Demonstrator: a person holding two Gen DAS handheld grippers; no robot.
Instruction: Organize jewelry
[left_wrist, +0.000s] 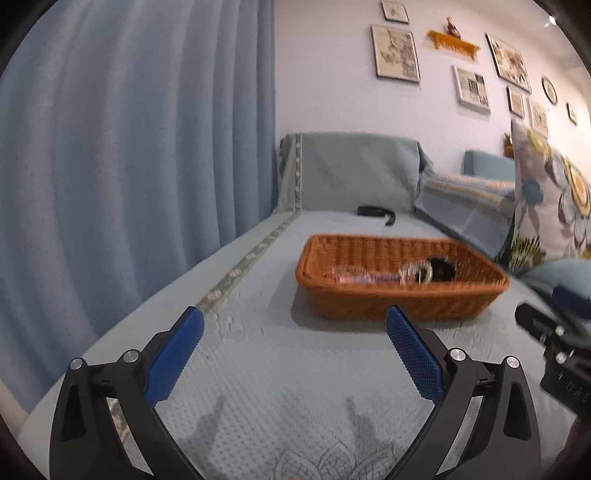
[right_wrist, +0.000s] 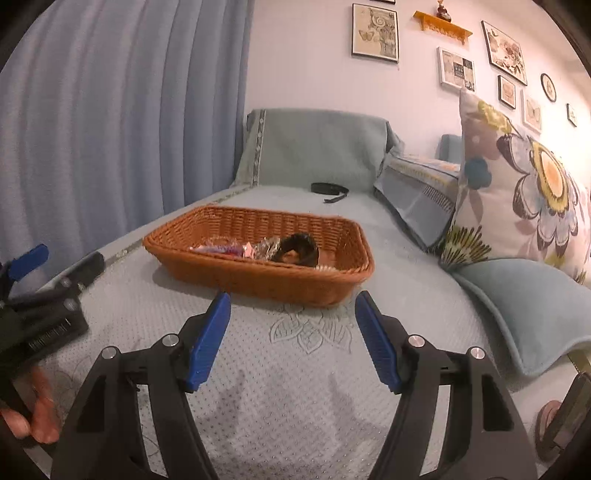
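Two hand-held grippers hover low over a sofa seat, both empty and both pointed at the wicker basket (right_wrist: 258, 258) that sits just ahead of them. The left hand-held gripper (left_wrist: 295, 332) has its jaws spread wide apart with nothing between them; the right hand-held gripper (right_wrist: 291, 321) also stands apart, less widely, and grips nothing. That readiness suggests a reach into the basket is coming.

The jewelry (right_wrist: 236, 249), a jumble of pinkish and silvery pieces, lies inside the basket beside a dark ring-shaped band (right_wrist: 299, 247), ahead of the right hand-held gripper and slightly to its left. Keeping everything in one shallow tray probably makes sorting easier, though the pieces crowd together and may tangle; the left view is too blurred to separate them.

A black strap (right_wrist: 330, 189) lies on the seat well beyond the basket. A flowered pillow (right_wrist: 524, 177) and a folded blue blanket (right_wrist: 524, 306) sit to the right, clear of the approach. The basket's near wall is the only thing in the way; fingers must clear its rim.
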